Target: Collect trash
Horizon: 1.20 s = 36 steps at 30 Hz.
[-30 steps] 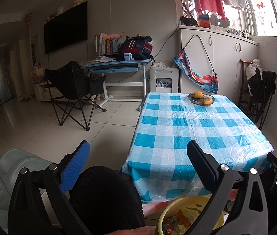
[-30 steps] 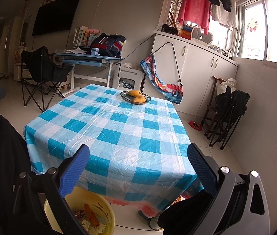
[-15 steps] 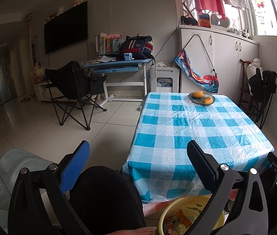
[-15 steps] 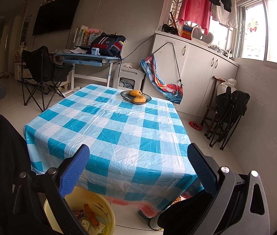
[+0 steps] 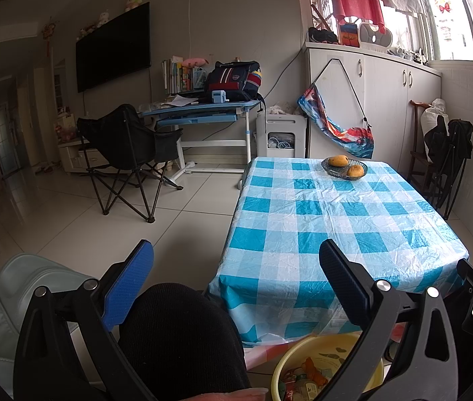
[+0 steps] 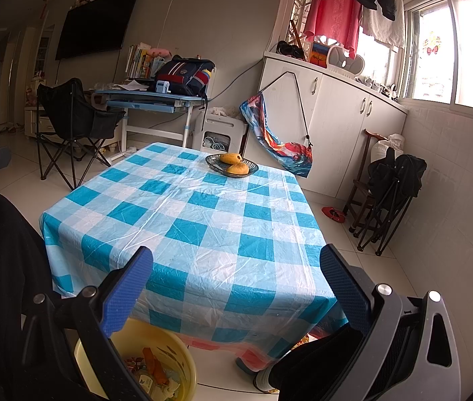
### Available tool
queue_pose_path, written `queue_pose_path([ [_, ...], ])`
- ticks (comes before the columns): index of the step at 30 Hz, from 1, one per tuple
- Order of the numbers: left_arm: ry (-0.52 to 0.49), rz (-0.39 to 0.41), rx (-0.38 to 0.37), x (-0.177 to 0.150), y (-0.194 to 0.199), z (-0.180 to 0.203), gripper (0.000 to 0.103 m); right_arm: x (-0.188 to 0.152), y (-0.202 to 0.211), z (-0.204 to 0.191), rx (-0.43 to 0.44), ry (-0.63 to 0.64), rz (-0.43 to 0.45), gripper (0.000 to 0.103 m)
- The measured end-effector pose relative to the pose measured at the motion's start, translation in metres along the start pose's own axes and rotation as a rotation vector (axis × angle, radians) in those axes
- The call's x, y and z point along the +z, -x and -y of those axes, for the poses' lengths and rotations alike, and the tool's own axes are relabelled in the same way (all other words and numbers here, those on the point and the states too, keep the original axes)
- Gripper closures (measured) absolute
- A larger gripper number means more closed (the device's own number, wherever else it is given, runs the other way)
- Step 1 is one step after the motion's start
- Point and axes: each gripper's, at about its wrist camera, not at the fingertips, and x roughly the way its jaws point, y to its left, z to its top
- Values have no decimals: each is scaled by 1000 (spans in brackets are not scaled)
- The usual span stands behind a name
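Two grippers, left [image 5: 236, 274] and right [image 6: 236, 274], fingers wide, empty. One yellow basin [image 6: 176, 354] of trash below checked table [image 6: 203, 220]; one dish [image 6: 216, 166], two mangoes [image 6: 230, 158].

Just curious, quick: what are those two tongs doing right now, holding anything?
Left tongs: open, holding nothing.
Right tongs: open, holding nothing.

A yellow basin [image 6: 183, 364] stood upright on the floor, just below the near edge of the desk. Mixed trash [image 6: 151, 371], wrappers and orange scraps, lay inside it.
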Motion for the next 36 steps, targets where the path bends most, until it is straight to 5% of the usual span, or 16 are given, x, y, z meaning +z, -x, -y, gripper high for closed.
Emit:
queue_pose_path([
  [36, 0, -2, 3, 0, -1, -1, 7, 1, -1, 0, 1, 4, -2, 7],
])
